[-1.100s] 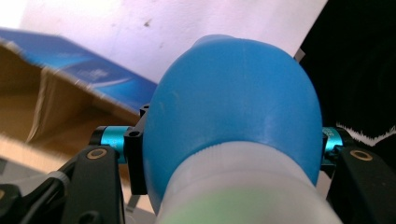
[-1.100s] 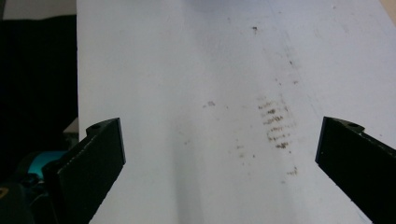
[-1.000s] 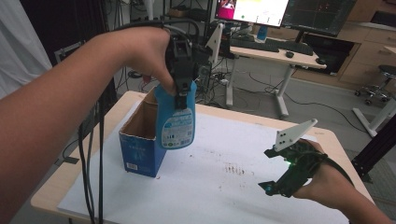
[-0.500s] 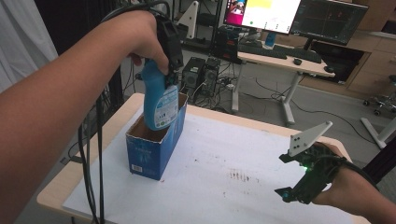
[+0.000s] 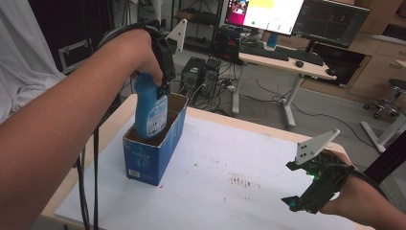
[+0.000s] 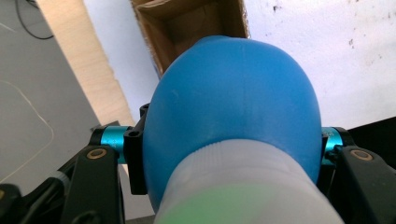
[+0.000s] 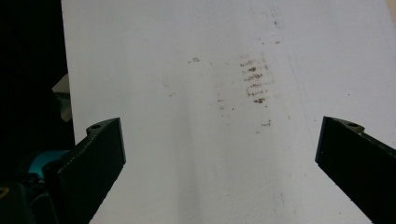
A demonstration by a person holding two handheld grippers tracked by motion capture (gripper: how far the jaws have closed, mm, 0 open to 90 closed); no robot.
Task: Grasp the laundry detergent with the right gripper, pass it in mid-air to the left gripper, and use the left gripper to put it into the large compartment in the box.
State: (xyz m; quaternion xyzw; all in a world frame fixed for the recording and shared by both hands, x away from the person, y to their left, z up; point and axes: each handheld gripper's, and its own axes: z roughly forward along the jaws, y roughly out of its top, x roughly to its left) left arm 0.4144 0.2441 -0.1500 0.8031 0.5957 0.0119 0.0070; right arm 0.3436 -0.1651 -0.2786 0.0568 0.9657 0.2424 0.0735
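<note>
A blue bottle (image 5: 149,111) with a pale label stands partly inside an open-topped blue cardboard box (image 5: 154,148) at the table's left. My left gripper (image 5: 160,84) is shut on the bottle's upper part, from above. In the left gripper view the blue bottle (image 6: 233,112) swells between the jaws, its whitish cap nearest the camera, and the box's brown inside (image 6: 191,28) lies beyond it. My right gripper (image 5: 306,191) hovers low over the white table (image 5: 239,158) at the near right, open, with nothing between its fingers (image 7: 100,154).
A patch of brown smudges (image 5: 238,181) marks the white tabletop in the middle, also seen as brown smudges (image 7: 254,81) ahead of the right jaws. Black cables (image 5: 88,182) hang by the table's left edge. Desks, monitors and a chair stand beyond the far edge.
My left gripper has carried the bottle down and leftward until its base went into the box. The right gripper has shifted slightly right and stays open.
</note>
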